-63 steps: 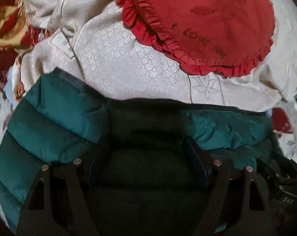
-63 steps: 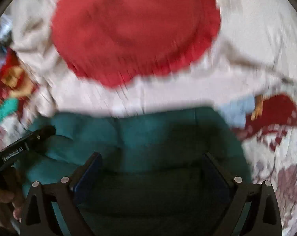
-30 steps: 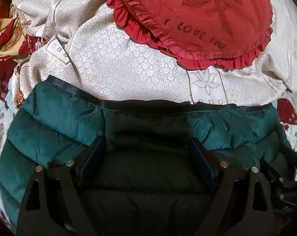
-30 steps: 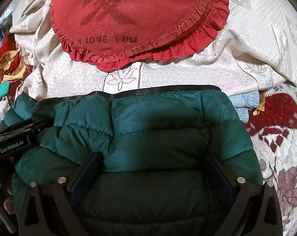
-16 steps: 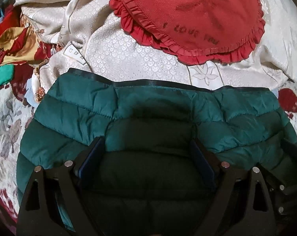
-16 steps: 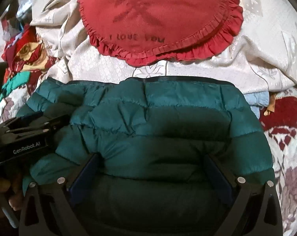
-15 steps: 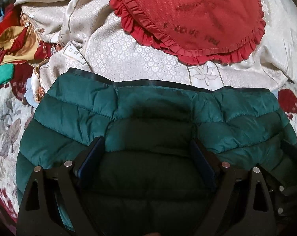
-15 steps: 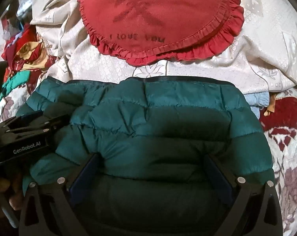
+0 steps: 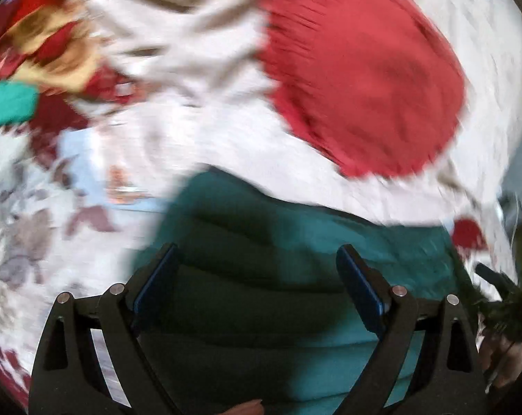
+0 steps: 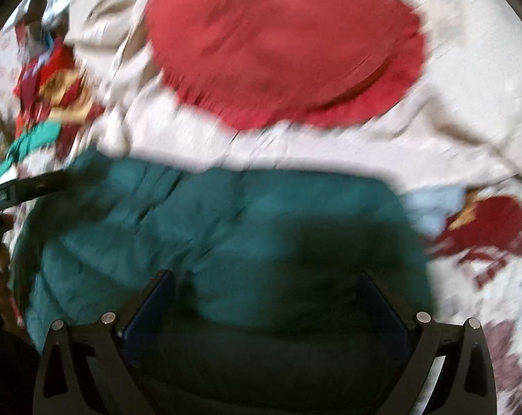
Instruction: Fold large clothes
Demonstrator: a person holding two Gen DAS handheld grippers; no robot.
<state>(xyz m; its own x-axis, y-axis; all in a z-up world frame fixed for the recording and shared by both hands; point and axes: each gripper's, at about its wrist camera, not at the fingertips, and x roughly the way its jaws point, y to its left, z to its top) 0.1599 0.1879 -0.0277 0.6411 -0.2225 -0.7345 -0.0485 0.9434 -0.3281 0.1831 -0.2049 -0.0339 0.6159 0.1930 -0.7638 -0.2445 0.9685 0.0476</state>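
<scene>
Both views are smeared w/ motion blur now, so we go by broad shapes only. Our dark green quilted puffer jacket (image 9: 295,276) lies on the bed, on the cream patterned bedspread (image 9: 198,128), just below the round red frilled cushion (image 9: 361,79). In the right wrist view it sits as a compact, rounded block w/ a fairly straight top edge, so we judge the fold is laid down and mostly done.

What changed: a sec ago the left view had the jacket filling the whole lower frame; now its left edge sits mid-frame and the floral sheet (image 9: 36,228) shows on the left. So our left tool (image 9: 257,273) has swung sideways and pulled back from the bundle. Its jaws have just been opening a bit more and stand spread wide, blue pads clear of the fabric: jacket lies under and between them, nothing pinched.

Right tool (image 10: 267,297) shifted less; the jacket shows more whole and further off than before. Jaws spread as well, pads not pressing cloth as far as the blur lets us tell.

Meaning for the task: both tools have let go, jacket rests on its own. Probably next is a final tidy or moving on to another garment.
</scene>
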